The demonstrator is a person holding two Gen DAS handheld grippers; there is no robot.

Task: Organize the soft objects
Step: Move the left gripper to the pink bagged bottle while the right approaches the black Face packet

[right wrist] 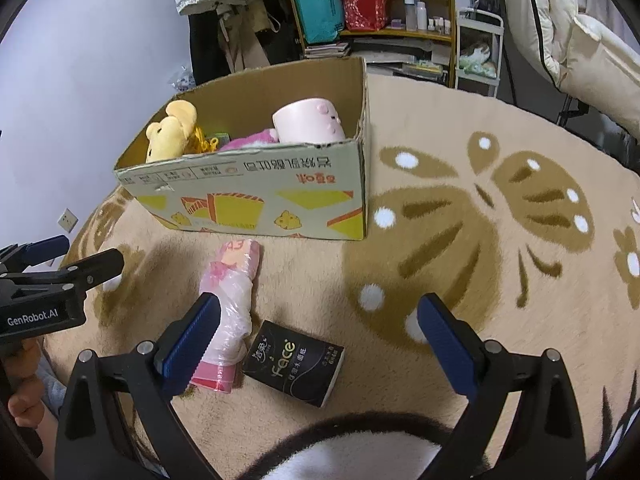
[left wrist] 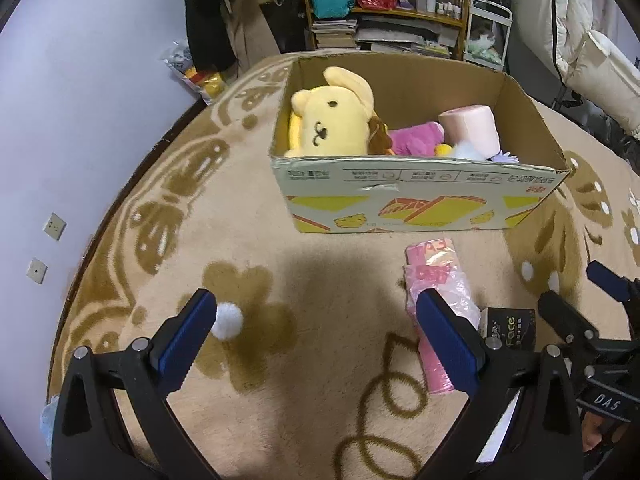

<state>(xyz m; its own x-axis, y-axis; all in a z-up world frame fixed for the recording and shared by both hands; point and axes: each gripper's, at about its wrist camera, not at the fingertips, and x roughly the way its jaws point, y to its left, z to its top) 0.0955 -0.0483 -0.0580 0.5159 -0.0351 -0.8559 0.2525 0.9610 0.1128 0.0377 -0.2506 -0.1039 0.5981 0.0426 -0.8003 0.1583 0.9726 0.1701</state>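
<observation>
An open cardboard box (left wrist: 420,196) (right wrist: 256,200) stands on the rug and holds a yellow plush dog (left wrist: 332,120) (right wrist: 170,132), a pink plush (left wrist: 412,138), a pink roll (left wrist: 470,128) (right wrist: 308,122) and other soft items. On the rug in front lie a pink plastic-wrapped pack (left wrist: 438,300) (right wrist: 230,312), a black tissue pack (right wrist: 294,362) (left wrist: 508,328) and a white pompom (left wrist: 227,321). My left gripper (left wrist: 316,340) is open and empty, between the pompom and the pink pack. My right gripper (right wrist: 320,340) is open and empty above the black pack.
A beige rug with brown butterfly and flower patterns (right wrist: 480,220) covers the floor. Shelves with bags, bottles and books (left wrist: 384,8) stand behind the box. White bedding (right wrist: 592,60) hangs at the right. A black-and-white furry thing (right wrist: 352,452) lies at the bottom of the right wrist view.
</observation>
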